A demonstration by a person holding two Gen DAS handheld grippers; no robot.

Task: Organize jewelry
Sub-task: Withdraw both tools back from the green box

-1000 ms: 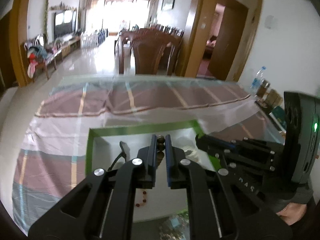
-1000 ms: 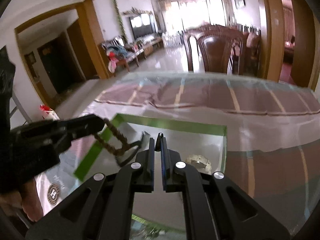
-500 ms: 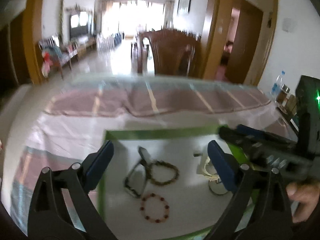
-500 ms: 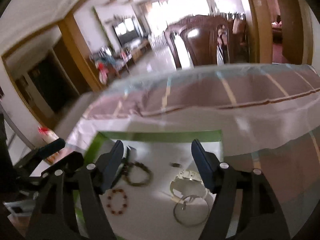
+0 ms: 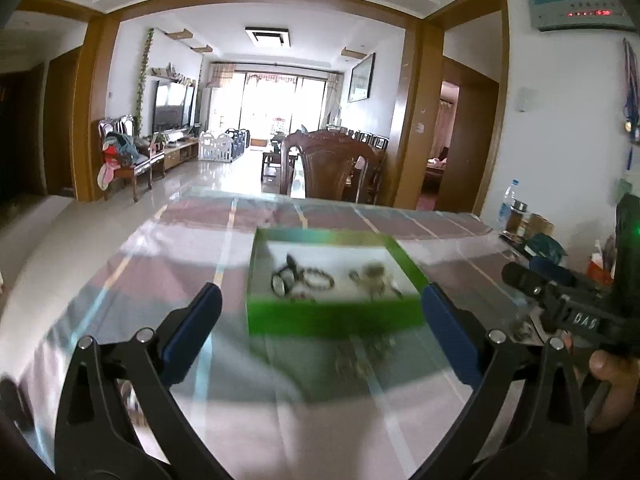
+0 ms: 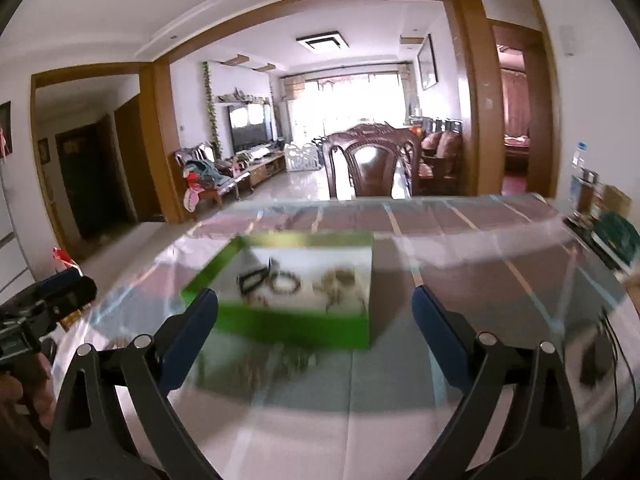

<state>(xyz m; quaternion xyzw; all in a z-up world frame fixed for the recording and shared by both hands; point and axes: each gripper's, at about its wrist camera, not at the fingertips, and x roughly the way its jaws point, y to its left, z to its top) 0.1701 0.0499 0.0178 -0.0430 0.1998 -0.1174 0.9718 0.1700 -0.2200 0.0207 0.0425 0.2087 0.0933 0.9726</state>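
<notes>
Both hand-held grippers hang wide apart with nothing between their blue pads: left hand-held gripper (image 5: 320,322) and right hand-held gripper (image 6: 316,326) have just been opening, and each now frames the green tray (image 5: 334,318) from the near side of the desk (image 5: 132,276). That spread looks like a release, judging by the jewelry lying loose on the tray's white floor. A dark beaded bracelet (image 5: 318,280) sits beside a black watch-like piece (image 5: 282,280) toward the tray's left, and a blurred tangle of pale metal pieces (image 5: 374,278) lies toward its right. Everything rests inside the tray, well ahead of both sets of fingertips, nearer the desk's middle than its near edge. Blur hides finer detail.
</notes>
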